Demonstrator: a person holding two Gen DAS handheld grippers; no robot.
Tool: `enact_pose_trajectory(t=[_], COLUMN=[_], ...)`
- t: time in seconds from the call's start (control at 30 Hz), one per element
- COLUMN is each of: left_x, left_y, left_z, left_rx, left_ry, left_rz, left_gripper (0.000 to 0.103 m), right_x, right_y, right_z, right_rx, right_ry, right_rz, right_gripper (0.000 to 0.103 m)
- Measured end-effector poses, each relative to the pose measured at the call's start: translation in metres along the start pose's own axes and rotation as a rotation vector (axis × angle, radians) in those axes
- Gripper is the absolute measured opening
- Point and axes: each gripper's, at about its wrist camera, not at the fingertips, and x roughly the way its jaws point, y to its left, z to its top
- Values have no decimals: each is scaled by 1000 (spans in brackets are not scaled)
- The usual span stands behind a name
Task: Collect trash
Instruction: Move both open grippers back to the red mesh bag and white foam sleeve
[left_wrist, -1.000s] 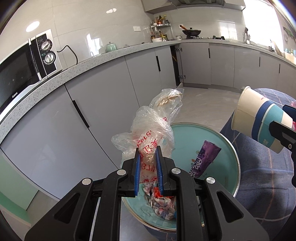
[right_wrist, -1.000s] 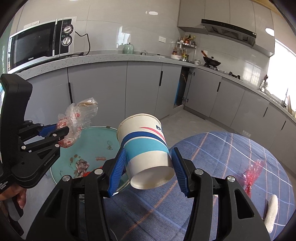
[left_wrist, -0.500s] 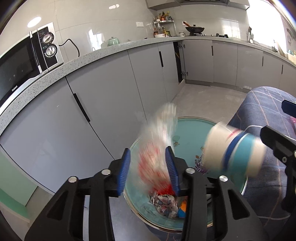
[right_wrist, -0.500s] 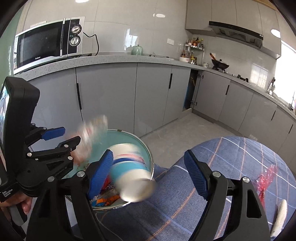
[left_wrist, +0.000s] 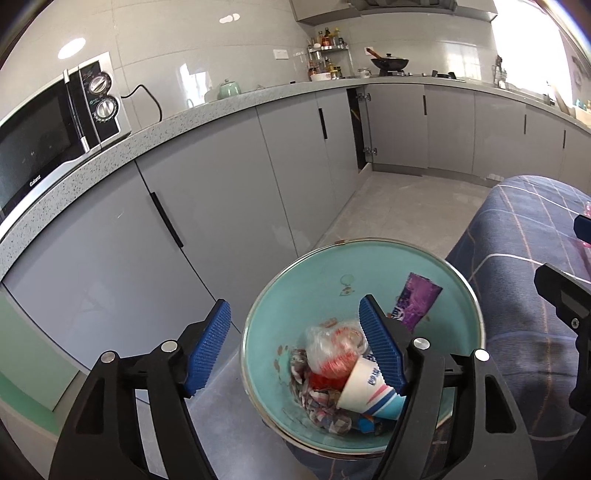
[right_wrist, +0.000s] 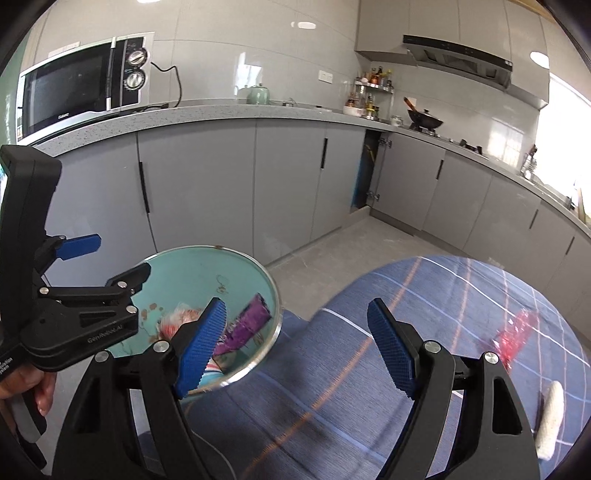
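Both of your tools, left tool (left_wrist: 295, 347) and right tool (right_wrist: 295, 347), are spread wide, empty. Paper cup (left_wrist: 369, 391) and plastic bag (left_wrist: 332, 347) lie inside the bin (left_wrist: 314, 280).

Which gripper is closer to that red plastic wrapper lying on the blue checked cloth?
The right. The right gripper hangs open above the cloth, with the red wrapper just off its right side. The left gripper is open over the trash bin, farther away.

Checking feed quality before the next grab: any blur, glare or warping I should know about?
Left wrist view: sharp, paper cup in the bin readable, counter bowed by fisheye, window glare top right. Right wrist view: red wrapper on the tablecloth smeared, window blown out.
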Motion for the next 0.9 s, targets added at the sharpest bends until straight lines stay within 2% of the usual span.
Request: enact_pose_trajectory(t=[0.23, 0.9], left_x=[-12, -25], left_y=[-23, -50], left_z=[2, 7], left_rx=[36, 88], left_ry=[-17, -38], left_rz=[-21, -36], left_gripper=[75, 78], right_x=[-10, -27], right_y=[-18, -46], right_z=[-6, -18], right_rx=[26, 70], right_ry=[5, 5], right_rz=[-36, -83], right_gripper=[78, 78])
